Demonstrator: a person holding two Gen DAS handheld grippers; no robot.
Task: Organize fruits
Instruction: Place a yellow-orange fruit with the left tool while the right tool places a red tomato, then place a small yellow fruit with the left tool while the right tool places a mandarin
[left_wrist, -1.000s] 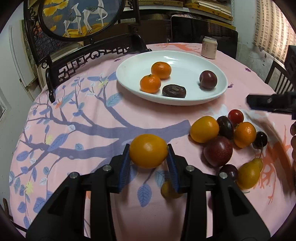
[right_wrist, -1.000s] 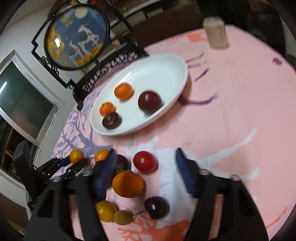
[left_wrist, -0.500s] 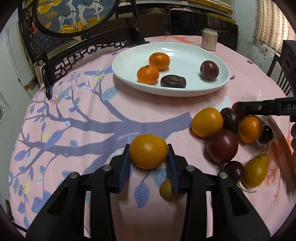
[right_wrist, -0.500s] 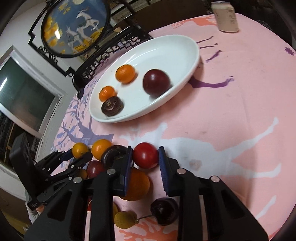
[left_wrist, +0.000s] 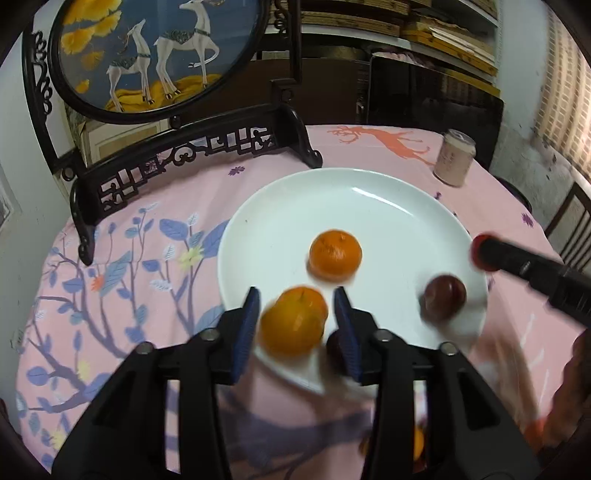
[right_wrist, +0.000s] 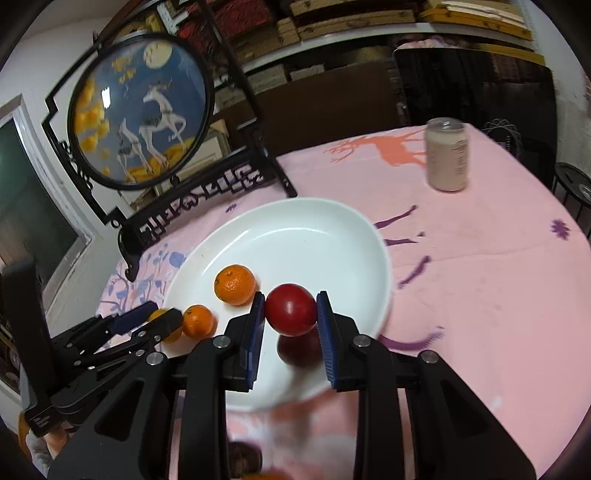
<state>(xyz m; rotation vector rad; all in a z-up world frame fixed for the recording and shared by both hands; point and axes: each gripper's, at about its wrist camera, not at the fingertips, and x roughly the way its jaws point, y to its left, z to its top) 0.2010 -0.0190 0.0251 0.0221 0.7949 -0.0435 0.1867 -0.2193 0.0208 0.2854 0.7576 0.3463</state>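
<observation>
Over the white plate (left_wrist: 369, 192), the left hand-held gripper (left_wrist: 295, 325) is opening around an orange (left_wrist: 288, 328); the right hand-held gripper (right_wrist: 290, 314) clamps a red tomato (right_wrist: 290, 309). Two mandarins and a plum already plated; more fruit likely remains.

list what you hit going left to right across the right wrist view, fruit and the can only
small orange by the other gripper → mandarin on the plate → red fruit in the right gripper → drink can
</observation>
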